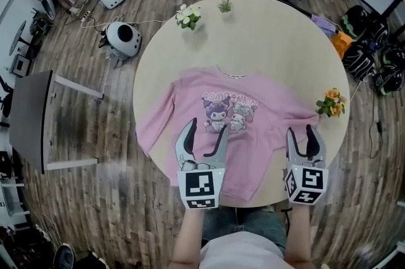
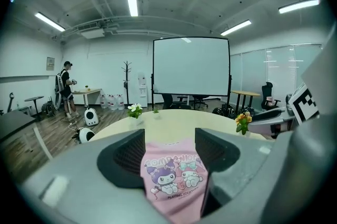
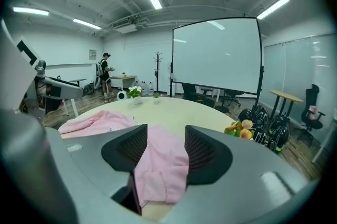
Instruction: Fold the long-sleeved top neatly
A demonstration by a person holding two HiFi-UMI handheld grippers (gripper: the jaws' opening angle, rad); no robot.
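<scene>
Pink top (image 1: pixel 190 97) beneath left gripper (image 1: pixel 207 126), right gripper (image 1: pixel 300 130)

A pale pink long-sleeved cotton top (image 1: pixel 243 135) with purple-and-white cartoon print lies on a cream round counter (image 1: pixel 278 46) over striped grey-brown wood floor (image 1: pixel 126 211).

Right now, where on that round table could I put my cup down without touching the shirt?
Widest bare patch: far right of the table, between the pink top, the green plant and the orange flowers. A narrower strip lies left of the white flowers. Near side is crowded: the top, with left gripper and right gripper above.
</scene>
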